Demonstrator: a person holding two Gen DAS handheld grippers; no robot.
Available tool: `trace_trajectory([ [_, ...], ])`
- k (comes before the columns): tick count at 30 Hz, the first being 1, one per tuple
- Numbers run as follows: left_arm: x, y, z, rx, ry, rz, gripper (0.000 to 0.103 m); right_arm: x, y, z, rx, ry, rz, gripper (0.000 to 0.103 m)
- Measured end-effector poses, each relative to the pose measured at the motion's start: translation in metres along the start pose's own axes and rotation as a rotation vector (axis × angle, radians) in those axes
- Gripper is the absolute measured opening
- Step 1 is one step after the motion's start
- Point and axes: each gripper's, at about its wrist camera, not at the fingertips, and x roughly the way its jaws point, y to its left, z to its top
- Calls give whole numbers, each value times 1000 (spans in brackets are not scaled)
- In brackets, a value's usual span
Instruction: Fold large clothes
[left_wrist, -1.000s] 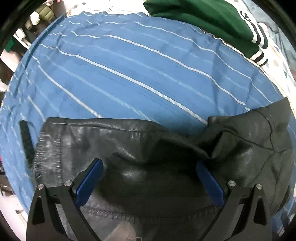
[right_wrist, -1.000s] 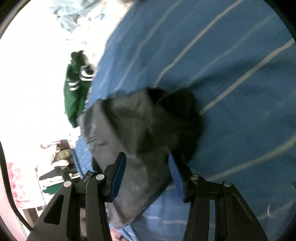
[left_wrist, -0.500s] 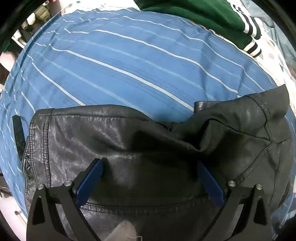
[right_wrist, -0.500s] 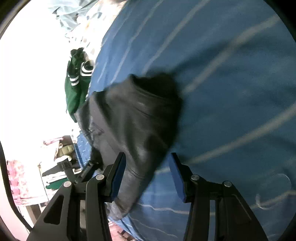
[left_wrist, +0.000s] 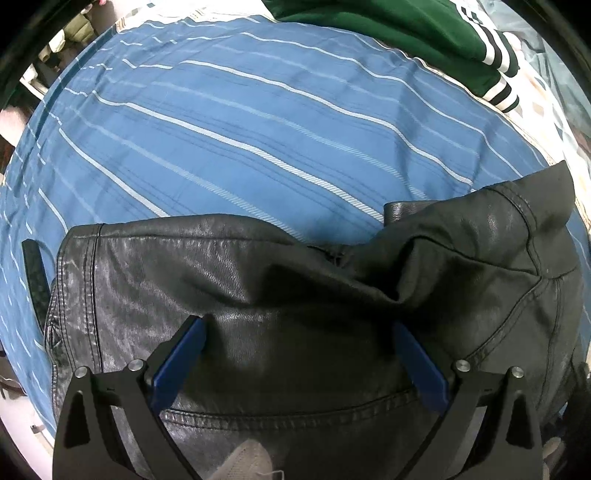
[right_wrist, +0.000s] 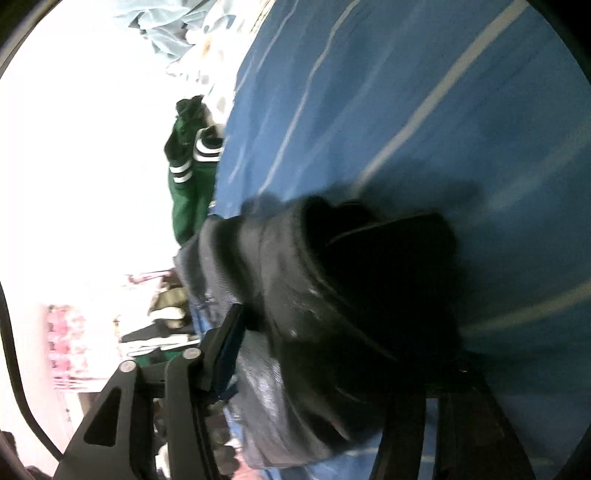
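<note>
A black leather jacket (left_wrist: 147, 280) lies bunched on a blue striped sheet (left_wrist: 221, 129). My left gripper (left_wrist: 297, 326) points almost straight down over the jacket's middle, its blue pads (left_wrist: 177, 362) spread wide and open, with only flat leather below them. In the blurred right wrist view, a thick fold of the jacket (right_wrist: 332, 277) fills the space between the jaws of my right gripper (right_wrist: 343, 332), which are opening. Its left pad (right_wrist: 231, 347) stands at the fold's edge, and the leather hides the right finger.
A green garment with white-striped cuffs (left_wrist: 388, 26) lies past the sheet's far edge, and shows in the right wrist view (right_wrist: 188, 199). Patterned bedding (left_wrist: 535, 110) lies to the right. A black strap (left_wrist: 35, 280) sticks out left of the jacket. Pale blue cloth (right_wrist: 166, 29) is heaped far off.
My right gripper has sunk toward the sheet with the jacket fold, and its jaws have spread wider. In the left view the jacket's right side has settled; the left gripper has stayed put.
</note>
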Motion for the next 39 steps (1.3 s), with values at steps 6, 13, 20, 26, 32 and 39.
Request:
trace_trajectory([
  [6,1,-4,3,13,-18,11,103,29,4,10,47,56,130,63],
  [13,3,-20,21,51,-30,6,103,30,54,19,-10,5,93,20],
  [20,19,-61,51,101,-66,-104,103,12,140,12,-230,-58,-5,19],
  [26,4,-40,56,13,-42,-161,103,30,209,6,-406,-32,-113,19],
  [32,-59,62,5,-232,-95,-116,103,63,286,-59,-640,55,-195,19],
  [39,-86,192,-91,-492,-65,94,103,178,328,-190,-901,269,-267,19],
])
